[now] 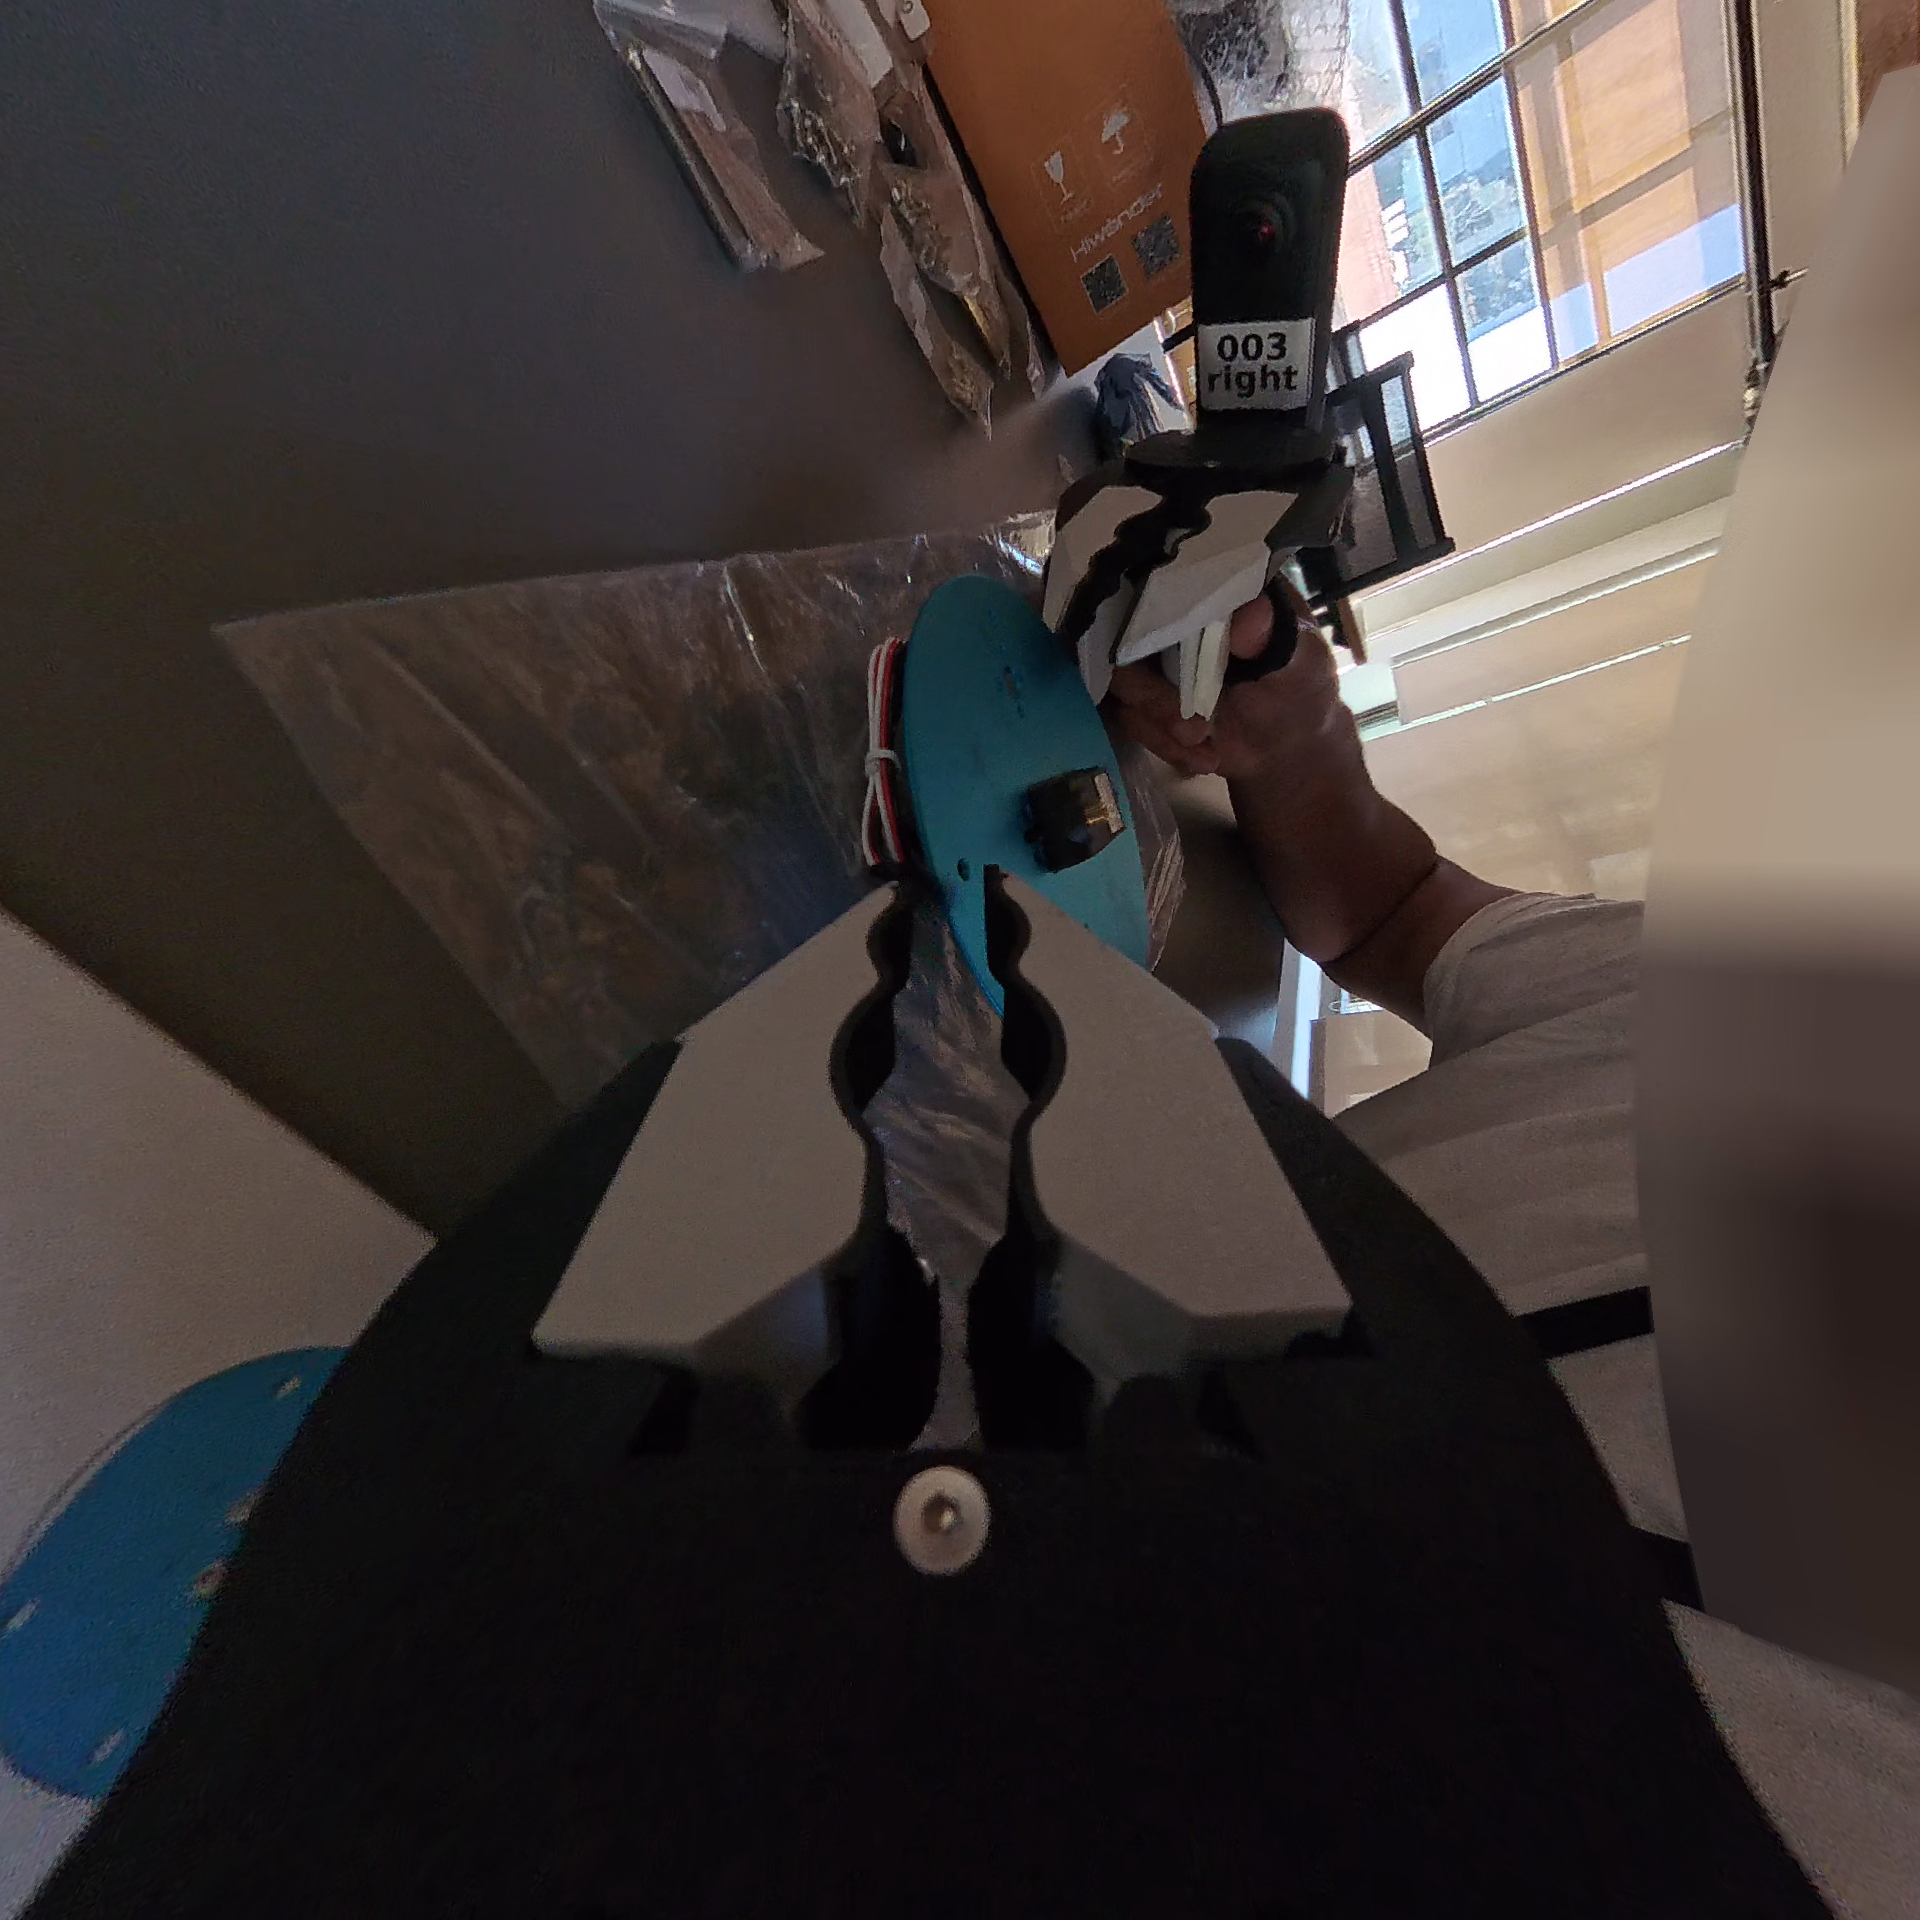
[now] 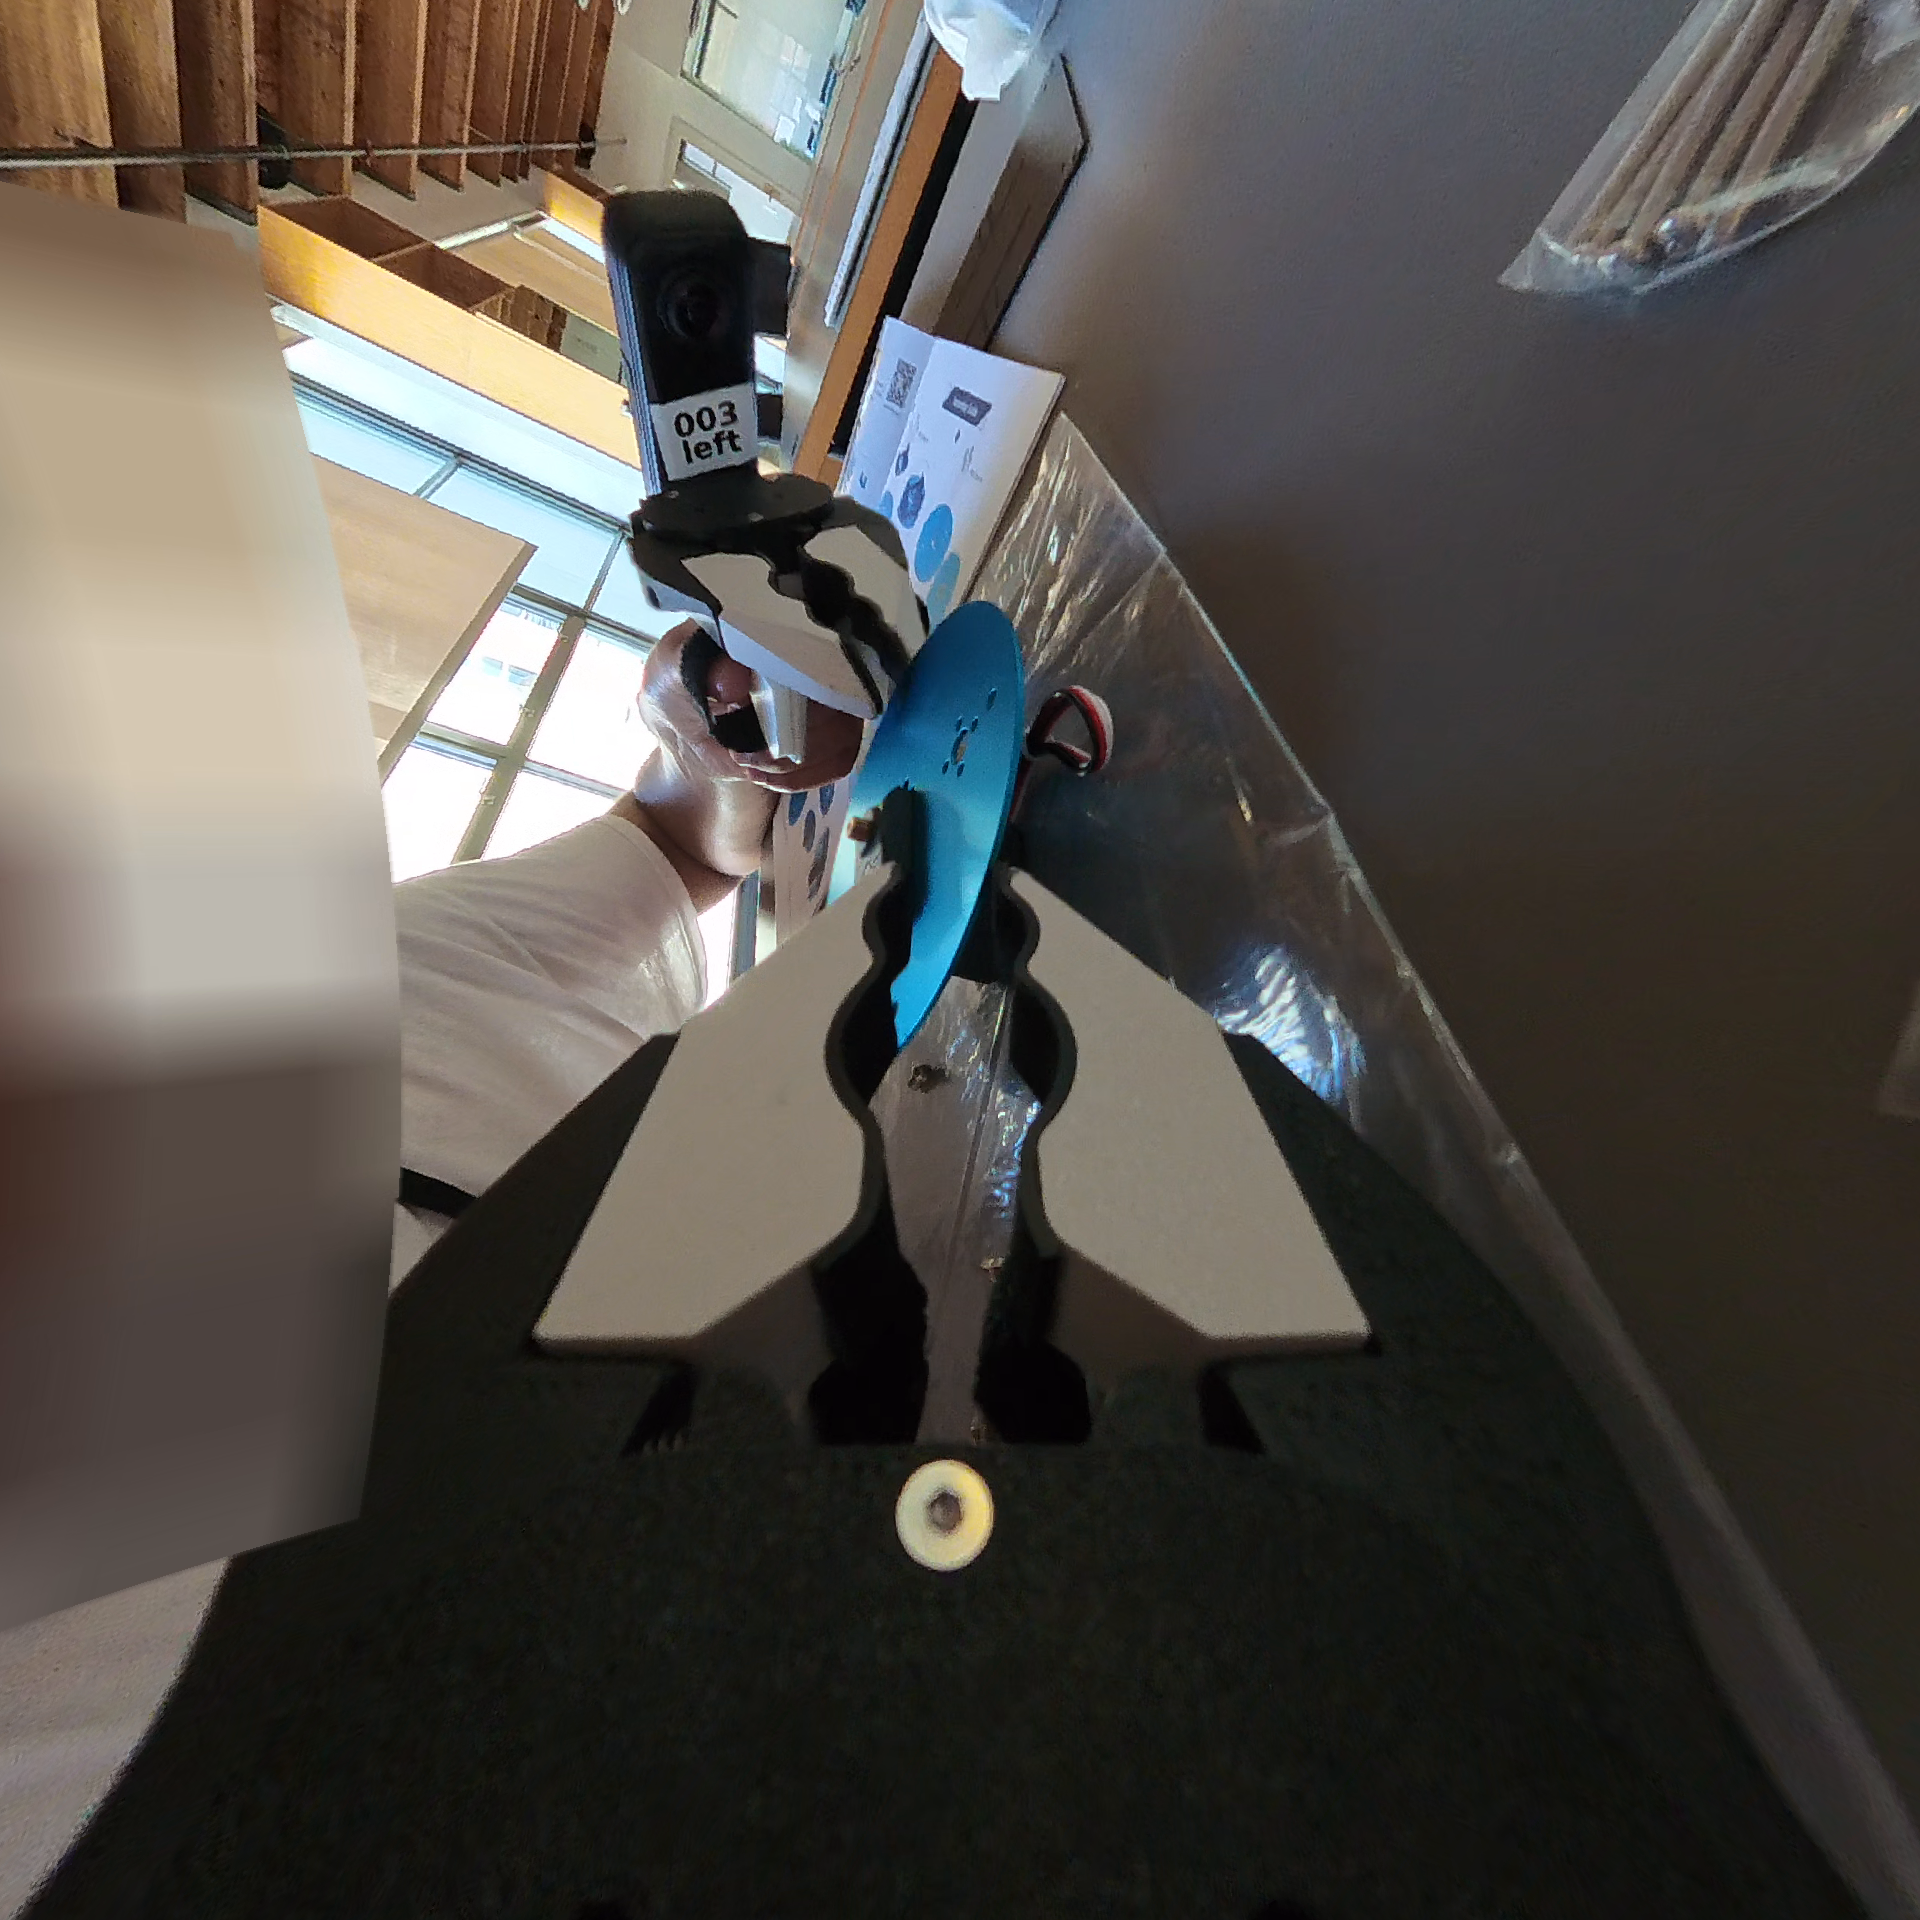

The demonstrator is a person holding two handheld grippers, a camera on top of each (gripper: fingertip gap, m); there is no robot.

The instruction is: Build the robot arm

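Note:
A round blue disc (image 1: 987, 748) with small holes is held in the air between both grippers, over a clear plastic sheet (image 1: 582, 748). A small black part (image 1: 1070, 821) is fixed to its face and a red, white and black wire bundle (image 1: 883, 769) hangs at its back. My left gripper (image 1: 948, 885) is shut on the disc's near edge. My right gripper (image 1: 1096, 655) grips the far edge. In the right wrist view, my right gripper (image 2: 953, 878) is shut on the disc (image 2: 935, 748), with the left gripper (image 2: 873, 681) on the opposite edge and the wires (image 2: 1070, 727) behind.
The dark table (image 1: 312, 364) carries an orange cardboard box (image 1: 1060, 156), several clear bags of small parts (image 1: 727, 156), a printed sheet (image 2: 956, 436) and a bag of rods (image 2: 1714, 156). A second blue disc (image 1: 114, 1558) lies close by. Small screws (image 2: 920, 1075) lie on the plastic. Some 11 cm of space lies between my two pairs of fingers.

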